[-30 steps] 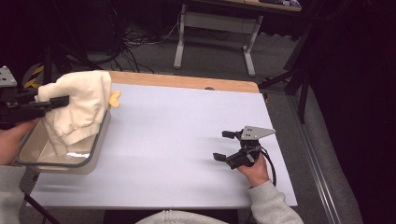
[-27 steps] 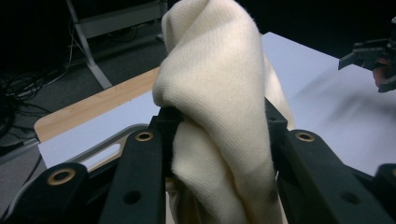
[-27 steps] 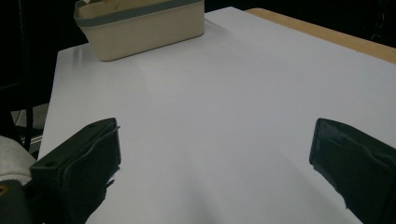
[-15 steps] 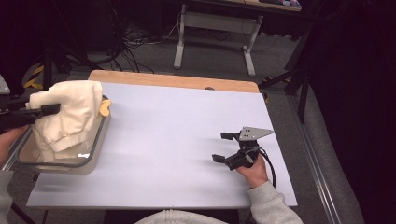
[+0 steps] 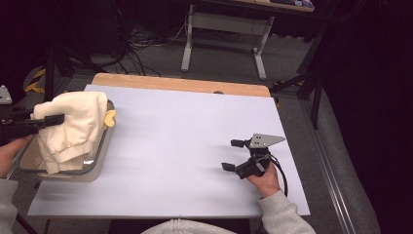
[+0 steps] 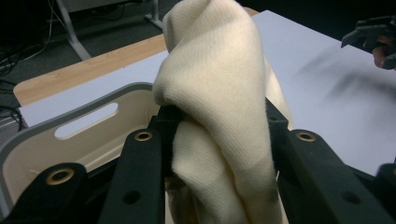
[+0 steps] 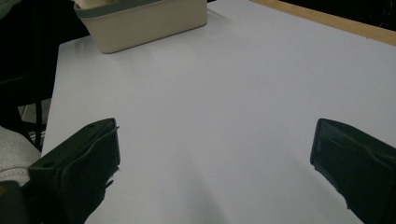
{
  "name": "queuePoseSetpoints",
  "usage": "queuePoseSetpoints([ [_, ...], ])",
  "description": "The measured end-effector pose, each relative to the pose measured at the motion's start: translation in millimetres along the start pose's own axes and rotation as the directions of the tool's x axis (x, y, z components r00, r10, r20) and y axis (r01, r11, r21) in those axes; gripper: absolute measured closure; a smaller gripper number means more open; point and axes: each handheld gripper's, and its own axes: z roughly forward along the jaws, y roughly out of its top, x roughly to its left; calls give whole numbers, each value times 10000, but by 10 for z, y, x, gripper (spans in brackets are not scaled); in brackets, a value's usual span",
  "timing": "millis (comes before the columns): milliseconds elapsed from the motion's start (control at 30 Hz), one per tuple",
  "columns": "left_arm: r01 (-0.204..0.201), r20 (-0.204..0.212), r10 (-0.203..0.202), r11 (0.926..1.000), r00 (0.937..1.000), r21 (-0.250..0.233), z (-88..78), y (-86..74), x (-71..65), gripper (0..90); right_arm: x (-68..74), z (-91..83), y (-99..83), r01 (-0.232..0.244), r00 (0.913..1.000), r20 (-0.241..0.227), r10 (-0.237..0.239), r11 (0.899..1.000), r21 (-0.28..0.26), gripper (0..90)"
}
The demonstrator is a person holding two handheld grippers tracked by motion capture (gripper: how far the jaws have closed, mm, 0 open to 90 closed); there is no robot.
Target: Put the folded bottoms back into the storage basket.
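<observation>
The left gripper (image 5: 46,121) grips the cream cloth (image 5: 73,127) over the bin (image 5: 100,152) at the counter's left; next, lower and release. Right gripper (image 5: 234,155) rests open.

Cream cloth (image 5: 73,124), soft ribbed weave all over, plain with no print, showing pale yellow-white in the left gripper view. Beige bin (image 5: 95,163) with a grey rim around the top. A small yellow piece (image 5: 110,118) just at the bin's far corner. Table (image 5: 185,126) covered in pale lilac-white, with a light wood strip along its far edge. Left gripper (image 5: 48,120) matt black; right gripper (image 5: 233,155) black with a grey plate. Grey sleeve (image 5: 285,214) at the right wrist.
</observation>
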Motion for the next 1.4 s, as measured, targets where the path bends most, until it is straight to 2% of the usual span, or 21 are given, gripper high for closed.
queuePoseSetpoints([
  [167,-175,117,173,9997,9998,188,43,-55,53,630,8,-7,-1,18,10000,25,-18,10000,1,17],
  [300,144,261,-149,9997,9995,220,101,-121,104,630,10,-7,-11,9,10000,16,-9,10000,17,17],
  [633,391,537,-420,9978,9977,540,205,-201,183,627,13,-28,-26,-14,10000,94,14,10000,28,17],
  [833,779,685,-827,9945,9942,702,272,-279,260,620,20,-23,-28,-29,10000,70,29,10000,69,17],
  [967,956,650,-1011,9920,9928,820,309,-307,303,616,18,-27,-27,-15,10000,68,15,10000,48,17],
  [1000,830,608,-883,9929,9942,857,316,-310,328,611,17,-25,-30,-35,10000,63,34,10000,78,17],
  [1033,953,656,-1011,9917,9927,859,324,-314,329,611,17,-25,-30,-35,10000,63,34,10000,78,17],
  [1167,1002,618,-1064,9904,9924,956,361,-327,372,601,18,-27,-32,-37,10000,60,36,9999,101,17],
  [1267,956,424,-1005,9898,9940,1053,411,-344,432,548,21,-37,-33,-45,9999,93,44,9999,95,17],
  [1367,967,-377,-937,9914,9949,878,455,-330,457,347,21,-48,-36,-56,9999,89,56,10000,40,17],
  [1400,881,-679,-821,9920,9943,900,470,-321,474,310,21,-51,-36,-72,9999,89,72,10000,29,17],
])
